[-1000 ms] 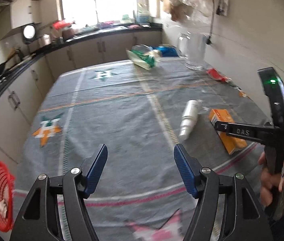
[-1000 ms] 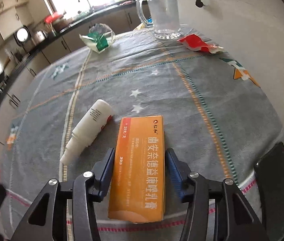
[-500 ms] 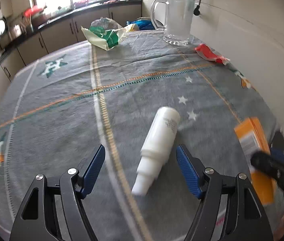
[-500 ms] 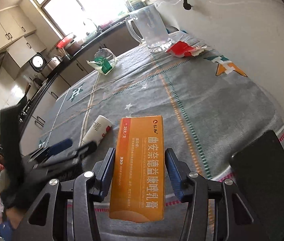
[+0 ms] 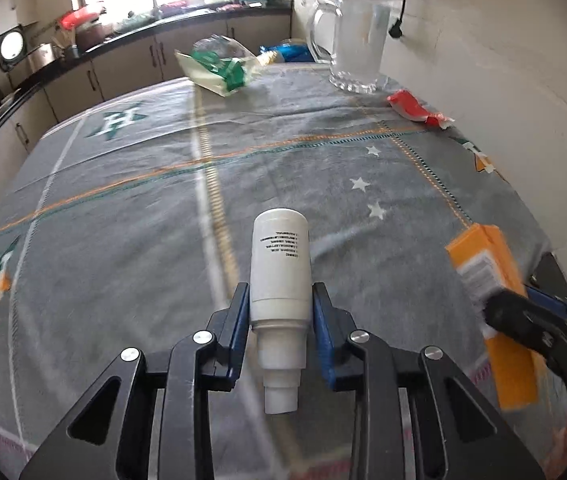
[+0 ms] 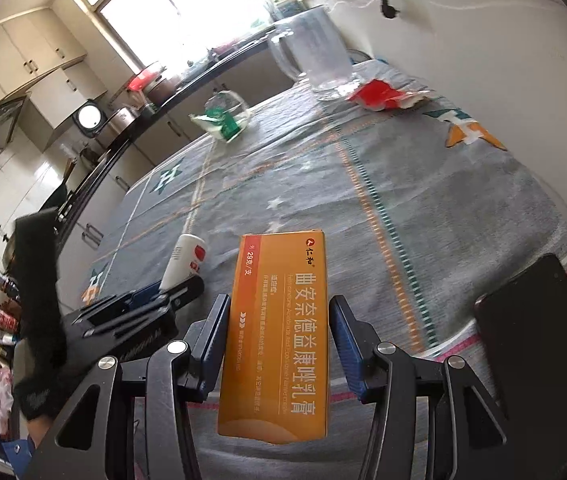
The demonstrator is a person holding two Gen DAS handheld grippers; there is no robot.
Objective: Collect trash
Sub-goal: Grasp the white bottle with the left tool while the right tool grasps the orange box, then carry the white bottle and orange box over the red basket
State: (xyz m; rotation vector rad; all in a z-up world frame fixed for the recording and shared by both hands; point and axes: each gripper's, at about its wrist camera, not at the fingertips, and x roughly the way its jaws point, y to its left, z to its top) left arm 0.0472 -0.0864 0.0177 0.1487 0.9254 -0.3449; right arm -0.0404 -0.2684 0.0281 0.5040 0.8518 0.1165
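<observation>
Grey cloth with star patterns and orange and green stitched lines covers the table (image 5: pixel 131 240), which fills most of both views. At its far end, near the tiled wall, stands a clear glass jug (image 5: pixel 357 52) with a handle on its left side. Just left of the jug lies a crumpled white and green bag (image 5: pixel 219 66), and to the jug's right, close to the wall edge of the table, lies a red wrapper (image 5: pixel 415 109); all three rest on the cloth, well apart from the grippers.

Nearer the person, the orange box (image 6: pixel 279 336) with Chinese print sits lengthwise between the fingers of the right gripper (image 6: pixel 279 340). Its left blue pad presses the box's left side; the right pad stands just off the box's right edge, so the tongs are narrow around the box, and whether they fully clamp it I cannot tell. In the left wrist view the same box appears at the right edge, tilted, with the dark right gripper across its lower half.

Smallest is the white bottle (image 5: pixel 280 292), a plain cylinder with small black print and a stepped cap pointing toward the camera. It lies along the fingers of the left gripper (image 5: pixel 280 328), and both blue pads touch its sides just above the cap, so these tongs are closed narrow on the bottle. From the right wrist view the bottle's far end shows a red patch, poking out past the left gripper.
</observation>
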